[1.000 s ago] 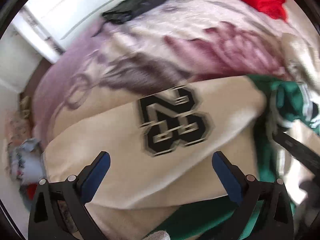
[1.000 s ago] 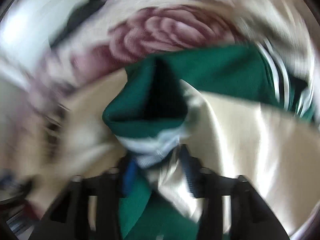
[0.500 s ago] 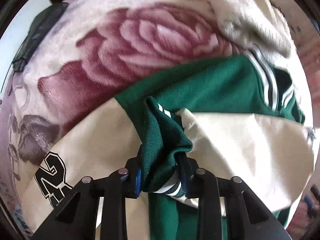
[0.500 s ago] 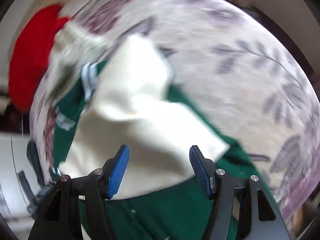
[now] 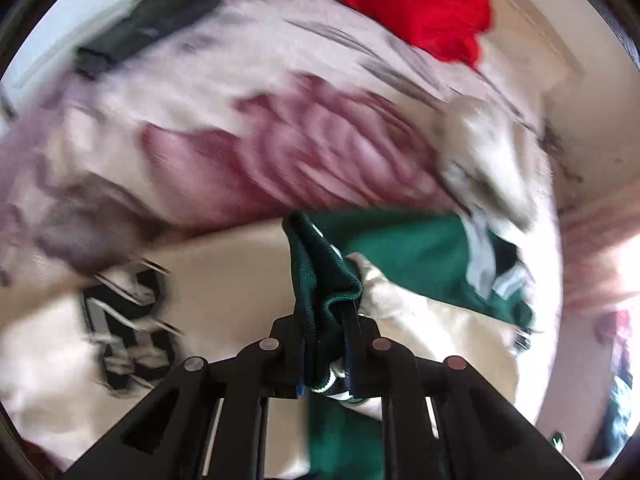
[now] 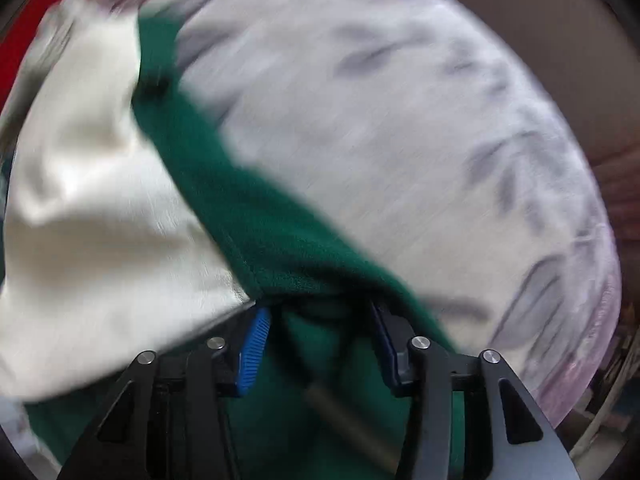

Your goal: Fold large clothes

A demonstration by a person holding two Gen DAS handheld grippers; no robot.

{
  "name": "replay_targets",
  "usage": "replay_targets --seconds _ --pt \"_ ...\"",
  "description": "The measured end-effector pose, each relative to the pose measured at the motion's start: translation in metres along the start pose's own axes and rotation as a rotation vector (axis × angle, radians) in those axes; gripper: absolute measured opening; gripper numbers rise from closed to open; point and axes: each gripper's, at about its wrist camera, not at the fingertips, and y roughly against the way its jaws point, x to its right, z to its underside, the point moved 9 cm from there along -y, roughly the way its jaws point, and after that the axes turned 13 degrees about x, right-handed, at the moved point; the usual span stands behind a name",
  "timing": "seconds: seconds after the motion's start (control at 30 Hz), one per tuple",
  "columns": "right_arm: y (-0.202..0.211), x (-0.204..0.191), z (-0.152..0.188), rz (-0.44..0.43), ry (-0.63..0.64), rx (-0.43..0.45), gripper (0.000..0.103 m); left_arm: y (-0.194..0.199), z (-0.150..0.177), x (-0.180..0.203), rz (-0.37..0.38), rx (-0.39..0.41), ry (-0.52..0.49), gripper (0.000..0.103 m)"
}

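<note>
Left hand-held gripper (image 5: 326,354) clamps jacket (image 5: 416,256) cuff at 6 o'clock, w/ right hand-held gripper (image 6: 316,344) closing on green hem, prob. to lift the jacket off the bed (image 6: 400,140) for folding.

A matt green knit cuff (image 5: 320,276) and smooth, faintly glossy cream sleeves (image 6: 100,208) were seen on the varsity jacket (image 5: 420,256). A plush, fuzzy floral blanket (image 5: 304,152) and ribbed blue pads (image 6: 253,352) were noted.
</note>
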Motion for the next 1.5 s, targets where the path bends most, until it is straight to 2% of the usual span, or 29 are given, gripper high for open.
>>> replay_targets --seconds 0.07,0.1,0.17,0.23,0.3,0.33,0.4,0.43,0.47,0.5,0.53,0.57,0.6,0.7,0.77,0.83,0.87,0.9,0.93,0.97,1.07,1.13,1.2,1.3,1.4,1.47,1.5 --pt "0.002 0.04 -0.015 0.102 -0.086 0.071 0.049 -0.011 0.021 0.022 0.024 -0.044 -0.072 0.013" --pt "-0.001 0.054 -0.02 0.094 -0.128 0.069 0.049 -0.018 0.032 0.029 0.022 -0.066 -0.112 0.015" --pt "-0.018 0.069 -0.011 0.009 -0.2 -0.066 0.049 -0.029 0.049 0.03 -0.022 -0.114 -0.187 0.016" --pt "-0.013 0.074 -0.009 -0.029 -0.193 -0.129 0.05 -0.029 0.054 0.025 -0.03 -0.138 -0.206 0.019" --pt "0.007 0.079 -0.013 0.012 -0.127 -0.166 0.051 -0.023 0.053 0.012 -0.051 -0.142 -0.204 0.035" --pt "0.029 0.082 -0.019 0.015 -0.13 -0.147 0.051 -0.019 0.051 0.006 -0.059 -0.138 -0.195 0.039" --pt "0.057 0.08 -0.03 -0.039 -0.179 -0.104 0.051 -0.008 0.045 -0.007 -0.066 -0.126 -0.17 0.059" --pt "0.07 0.073 -0.036 -0.085 -0.212 -0.078 0.051 -0.005 0.042 -0.012 -0.077 -0.12 -0.164 0.066" --pt "0.079 0.057 -0.044 -0.174 -0.244 -0.059 0.051 -0.003 0.04 -0.015 -0.082 -0.112 -0.161 0.072" --pt "0.077 0.035 -0.055 -0.256 -0.258 -0.063 0.049 0.0 0.035 -0.018 -0.083 -0.1 -0.157 0.072" --pt "0.071 0.004 -0.066 -0.333 -0.256 -0.077 0.028 0.002 0.032 -0.02 -0.086 -0.095 -0.158 0.072" --pt "0.062 -0.022 -0.072 -0.386 -0.241 -0.085 0.019 0.003 0.03 -0.021 -0.089 -0.093 -0.164 0.072" --pt "0.052 -0.044 -0.076 -0.42 -0.22 -0.095 0.017 0.001 0.029 -0.02 -0.09 -0.09 -0.171 0.073" --pt "-0.018 -0.106 -0.082 -0.434 -0.147 -0.174 0.02 0.002 0.025 -0.023 -0.106 -0.064 -0.203 0.073" --pt "-0.053 -0.118 -0.068 -0.352 -0.097 -0.262 0.02 0.004 0.023 -0.03 -0.114 -0.058 -0.202 0.073" --pt "-0.045 -0.117 -0.075 -0.335 -0.09 -0.27 0.024 0.009 0.024 -0.041 -0.118 -0.056 -0.18 0.073" --pt "-0.029 -0.115 -0.078 -0.38 -0.103 -0.271 0.034 0.014 0.026 -0.047 -0.119 -0.055 -0.162 0.073" --pt "-0.014 -0.112 -0.081 -0.427 -0.122 -0.26 0.042 0.023 0.03 -0.058 -0.125 -0.056 -0.137 0.073" --pt "0.005 -0.103 -0.081 -0.469 -0.146 -0.239 0.056 0.031 0.034 -0.068 -0.13 -0.06 -0.116 0.073" --pt "0.027 -0.089 -0.079 -0.494 -0.17 -0.211 0.064 0.04 0.039 -0.076 -0.137 -0.06 -0.099 0.073" --pt "0.071 -0.047 -0.054 -0.462 -0.187 -0.17 0.064 0.079 0.059 -0.115 -0.181 -0.058 -0.014 0.073" --pt "0.088 -0.03 -0.035 -0.426 -0.143 -0.173 0.064 0.105 0.078 -0.143 -0.208 -0.07 0.08 0.073" --pt "0.106 -0.027 -0.006 -0.395 -0.072 -0.187 0.064 0.131 0.102 -0.178 -0.23 -0.071 0.228 0.073" --pt "0.121 -0.062 0.047 -0.416 0.034 -0.245 0.064 0.148 0.137 -0.225 -0.261 -0.066 0.444 0.073" --pt "0.13 -0.12 0.097 -0.467 0.086 -0.322 0.064 0.144 0.172 -0.272 -0.232 -0.069 0.727 0.073" --pt "0.132 -0.15 0.117 -0.495 0.089 -0.347 0.064 0.14 0.187 -0.296 -0.217 -0.045 0.872 0.073" --pt "0.133 -0.167 0.121 -0.504 0.095 -0.348 0.064 0.138 0.19 -0.305 -0.217 -0.032 0.909 0.073"
